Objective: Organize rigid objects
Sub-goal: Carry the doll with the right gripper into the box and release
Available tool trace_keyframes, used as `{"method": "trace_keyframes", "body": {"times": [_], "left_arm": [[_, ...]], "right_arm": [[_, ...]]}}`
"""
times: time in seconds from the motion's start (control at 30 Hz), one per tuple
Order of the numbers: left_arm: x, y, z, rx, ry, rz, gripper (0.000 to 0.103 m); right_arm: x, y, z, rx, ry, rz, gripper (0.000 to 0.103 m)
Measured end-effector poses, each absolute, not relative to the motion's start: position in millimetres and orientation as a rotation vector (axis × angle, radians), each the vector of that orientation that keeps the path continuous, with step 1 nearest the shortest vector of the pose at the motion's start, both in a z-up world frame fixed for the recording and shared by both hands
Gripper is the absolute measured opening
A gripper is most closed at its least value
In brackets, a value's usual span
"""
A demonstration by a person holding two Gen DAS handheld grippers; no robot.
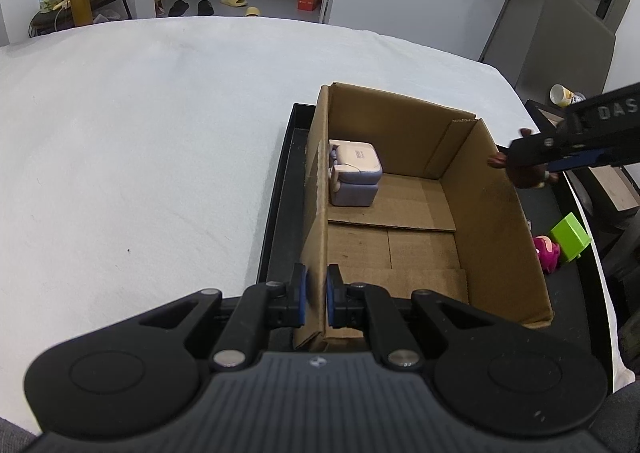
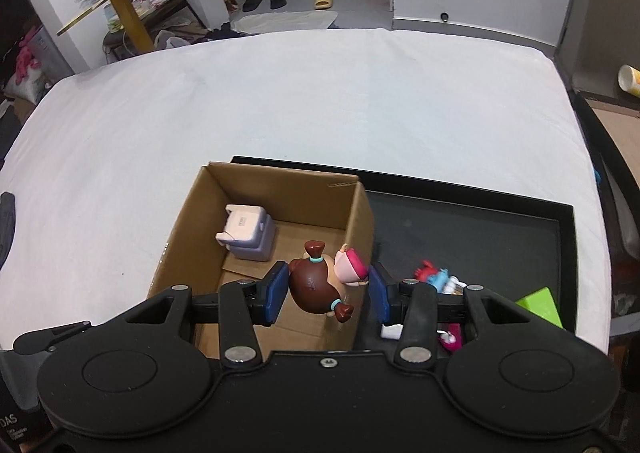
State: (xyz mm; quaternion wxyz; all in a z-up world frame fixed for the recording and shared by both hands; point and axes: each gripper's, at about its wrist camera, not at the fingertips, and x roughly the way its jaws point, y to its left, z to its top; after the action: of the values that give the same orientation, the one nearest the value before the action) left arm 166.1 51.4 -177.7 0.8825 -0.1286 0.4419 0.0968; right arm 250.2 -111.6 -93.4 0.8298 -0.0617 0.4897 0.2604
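Observation:
An open cardboard box (image 1: 492, 213) stands in a black tray (image 1: 280, 213) on the white-covered table. My left gripper (image 1: 317, 289) is shut on the box's near left wall, one pad on each side. A lilac and pink toy (image 1: 354, 173) sits in the box's far left corner, also seen as the lilac toy (image 2: 248, 233) in the right wrist view. My right gripper (image 2: 328, 287) is shut on a doll (image 2: 316, 285) with brown pigtails and a pink outfit. It holds the doll above the right wall of the box (image 2: 288, 189).
In the tray (image 2: 480, 221) to the right of the box lie a green block (image 2: 540, 305), a red and blue toy (image 2: 432, 273) and a pink toy (image 1: 546, 253). White cloth stretches far to the left and behind. A cup (image 2: 630, 81) lies beyond the right edge.

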Motion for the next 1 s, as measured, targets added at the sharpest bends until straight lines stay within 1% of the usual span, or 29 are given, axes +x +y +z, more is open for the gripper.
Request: {"method": "trace_keyframes", "body": {"times": [0.57,0.8,0.87,0.9,1.0], "left_arm": [[164.2,57.2,-178.6,-0.291,0.909,0.194,0.009],[162.7,61.6,-179.0,-0.307,0.908,0.184,0.009],[162.0,62.9,-178.6,-0.316,0.906,0.178,0.01],[161.7,63.1,-178.4,-0.31,0.904,0.18,0.01],[161.0,63.1,-177.8,-0.309,0.904,0.179,0.01]], "right_arm": [[260.8,-61.3,-124.3,-0.201,1.072,0.572,0.043],[265.2,-48.3,-130.5,-0.218,1.053,0.548,0.044],[263.8,-46.9,-129.1,-0.218,1.031,0.543,0.046],[263.5,-46.7,-128.8,-0.218,1.027,0.54,0.048],[261.7,-48.2,-127.4,-0.206,1.03,0.533,0.049]]}}
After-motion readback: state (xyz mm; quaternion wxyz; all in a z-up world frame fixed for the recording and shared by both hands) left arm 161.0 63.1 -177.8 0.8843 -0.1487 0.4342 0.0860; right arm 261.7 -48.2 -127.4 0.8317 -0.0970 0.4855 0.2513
